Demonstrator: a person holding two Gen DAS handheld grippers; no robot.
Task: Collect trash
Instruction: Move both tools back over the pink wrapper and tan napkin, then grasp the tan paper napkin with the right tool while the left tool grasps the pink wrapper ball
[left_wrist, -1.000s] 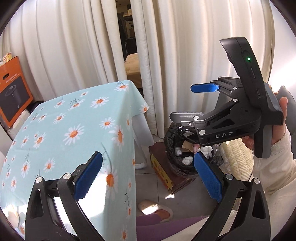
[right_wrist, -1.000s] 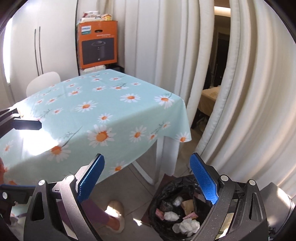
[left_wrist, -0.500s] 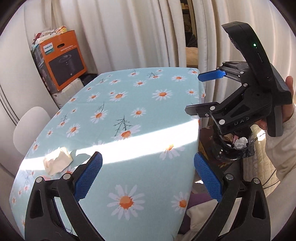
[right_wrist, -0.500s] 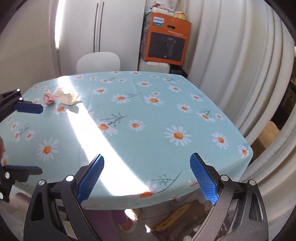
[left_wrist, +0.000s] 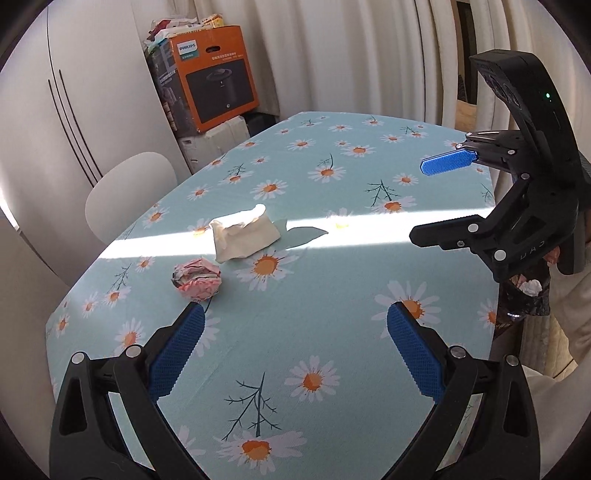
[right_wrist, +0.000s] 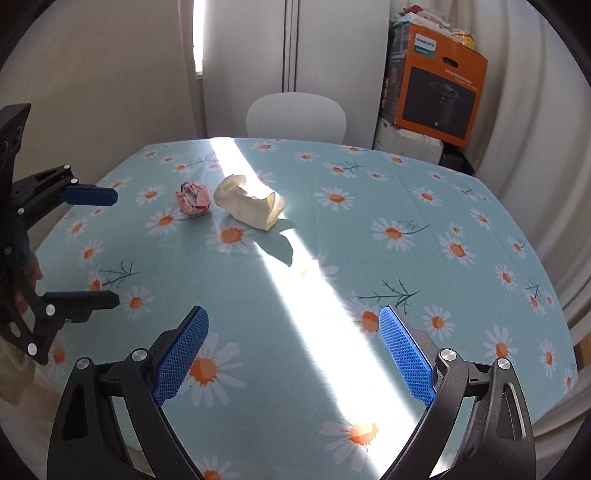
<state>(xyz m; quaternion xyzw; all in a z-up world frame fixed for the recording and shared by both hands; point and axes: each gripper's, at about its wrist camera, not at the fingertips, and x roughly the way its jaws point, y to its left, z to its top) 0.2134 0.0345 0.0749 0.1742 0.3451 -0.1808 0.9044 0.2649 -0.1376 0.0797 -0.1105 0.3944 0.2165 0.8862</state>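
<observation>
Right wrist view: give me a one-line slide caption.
Open right gripper and left gripper above daisy tablecloth; pink paper wad and cream crumpled paper await collection.

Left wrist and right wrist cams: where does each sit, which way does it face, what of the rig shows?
Left wrist: on the left claw, open, looking across the daisy tablecloth toward the Philips box; right claw and trash bin at right edge.
Right wrist: on the right claw, open, facing the white chair; left claw at left edge.
Shared: pink crumpled paper, cream crumpled paper, box, chair.
</observation>
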